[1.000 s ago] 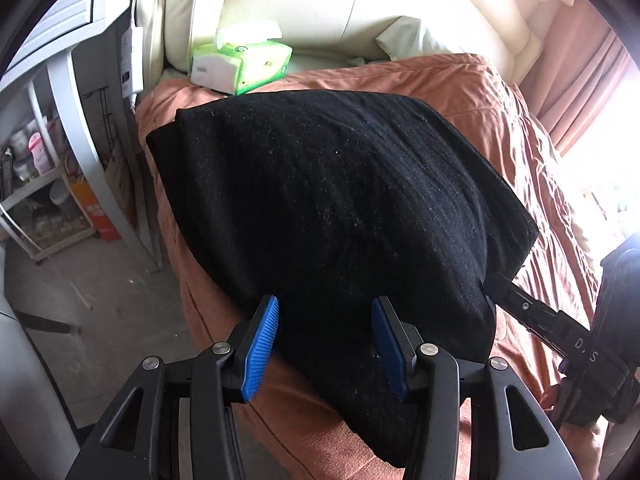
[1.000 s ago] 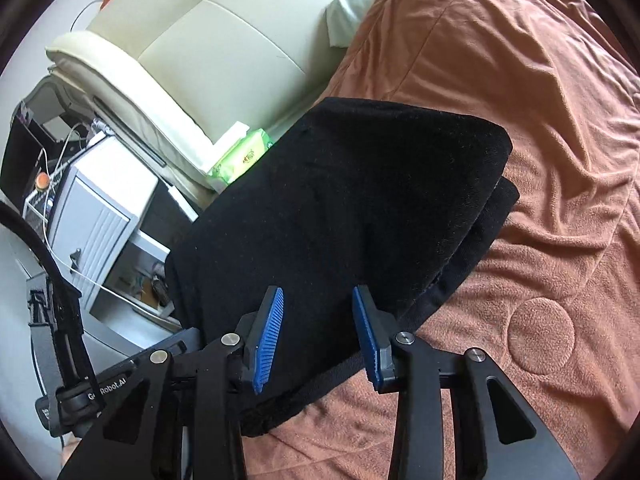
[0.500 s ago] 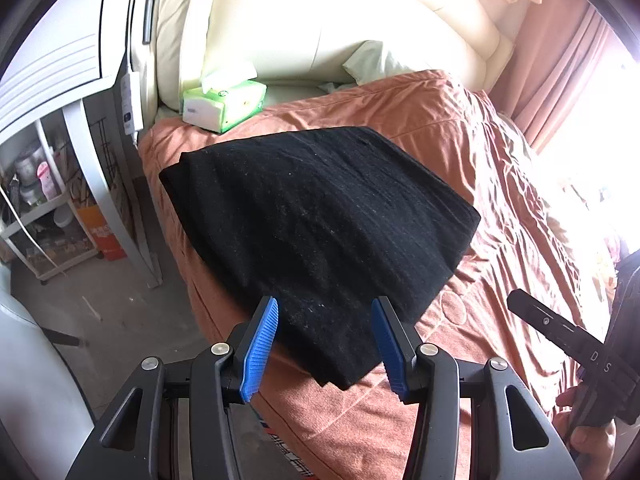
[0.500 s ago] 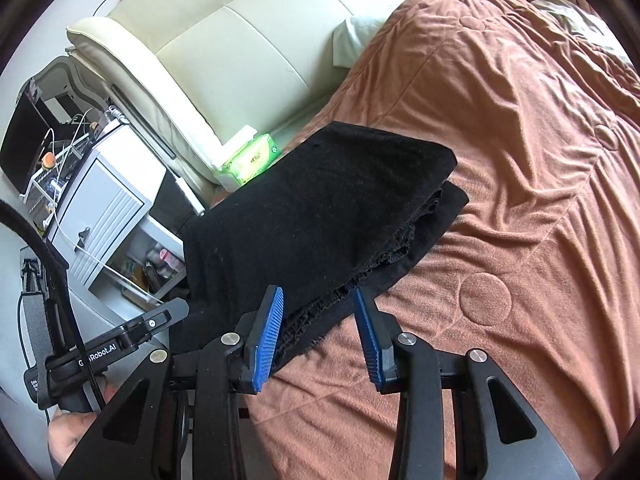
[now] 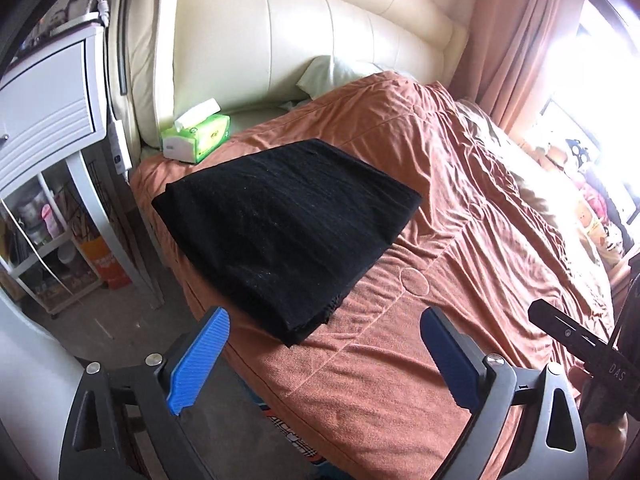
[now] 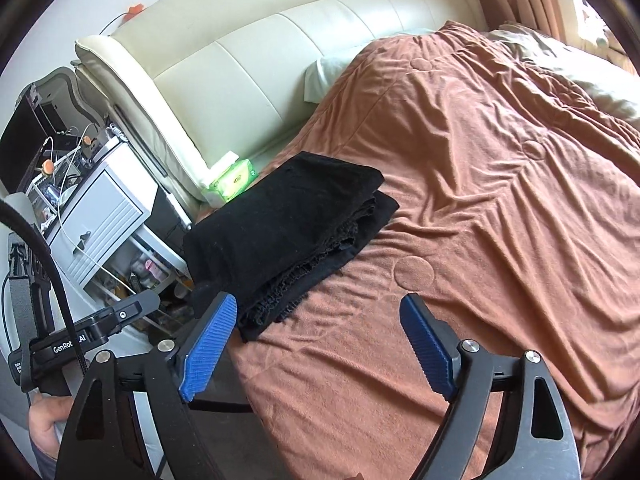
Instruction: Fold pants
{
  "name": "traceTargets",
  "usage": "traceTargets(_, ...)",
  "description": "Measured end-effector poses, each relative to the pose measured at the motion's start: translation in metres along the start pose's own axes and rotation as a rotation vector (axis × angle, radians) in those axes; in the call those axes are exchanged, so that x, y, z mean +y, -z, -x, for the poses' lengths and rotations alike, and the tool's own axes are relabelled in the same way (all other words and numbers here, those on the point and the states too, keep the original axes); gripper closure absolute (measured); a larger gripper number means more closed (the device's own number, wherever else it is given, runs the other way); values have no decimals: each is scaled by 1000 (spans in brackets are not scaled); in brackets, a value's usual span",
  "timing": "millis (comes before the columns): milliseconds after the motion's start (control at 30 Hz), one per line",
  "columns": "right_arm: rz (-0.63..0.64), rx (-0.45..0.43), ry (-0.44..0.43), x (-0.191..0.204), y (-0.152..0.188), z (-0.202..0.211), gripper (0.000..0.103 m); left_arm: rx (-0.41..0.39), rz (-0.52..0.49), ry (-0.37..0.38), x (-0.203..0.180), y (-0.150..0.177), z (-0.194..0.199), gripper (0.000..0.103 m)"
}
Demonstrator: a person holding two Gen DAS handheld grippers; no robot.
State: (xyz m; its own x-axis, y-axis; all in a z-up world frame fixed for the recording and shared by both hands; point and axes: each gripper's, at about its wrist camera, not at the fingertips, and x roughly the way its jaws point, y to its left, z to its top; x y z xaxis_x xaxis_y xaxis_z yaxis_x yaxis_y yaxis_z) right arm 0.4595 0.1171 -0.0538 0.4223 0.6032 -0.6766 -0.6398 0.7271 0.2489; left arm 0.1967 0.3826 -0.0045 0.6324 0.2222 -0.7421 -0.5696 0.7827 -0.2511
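Black cloth, the folded pants (image 5: 286, 236) lie flat on the rust-brown bedspread (image 5: 452, 248) near the bed's corner by the headboard (image 5: 304, 36). The layers beneath the top fold are hidden in the left wrist view; the right wrist view shows their stacked, slightly ragged edges (image 6: 320, 264) along the side that faces the open bedspread. The corner of the stack nearest the bed's edge is partly covered there by a blue finger pad (image 6: 206, 346). The stack's long axis runs from its near corner toward the headboard and the green tissue box (image 5: 196, 136), which stands just past its far end with a white tissue sticking up from its slot.

The left gripper (image 5: 320, 360) hangs above the near bedspread, jaws spread wide and empty, apart from the pants. The right gripper (image 6: 316, 344) is likewise splayed apart with nothing between its pads. A white bedside cabinet (image 5: 44, 92) stands beside the bed; the clutter on its lower shelves is too blurred to name. The window side is washed out by glare.
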Motion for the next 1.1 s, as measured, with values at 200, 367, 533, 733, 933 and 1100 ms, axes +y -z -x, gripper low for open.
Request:
traceTargets(200, -15, -32, 43, 0, 23, 45, 7, -23, -53, 21, -23, 16, 24, 3)
traceTargets(367, -19, -68, 83, -2, 40, 85, 0, -55, -81, 46, -38, 30, 45, 1)
traceTargets(533, -13, -102, 144, 1, 61, 126, 0, -72, -109, 70, -52, 46, 62, 0)
traceTargets(733, -25, -136, 188, 9, 89, 172, 0, -81, -165, 94, -68, 71, 85, 0)
traceTargets(933, -28, -177, 246, 24, 125, 218, 0, -101, -217, 123, -79, 98, 118, 0)
traceTargets(1100, -43, -208, 286, 38, 159, 254, 0, -118, -269, 160, -88, 123, 147, 0)
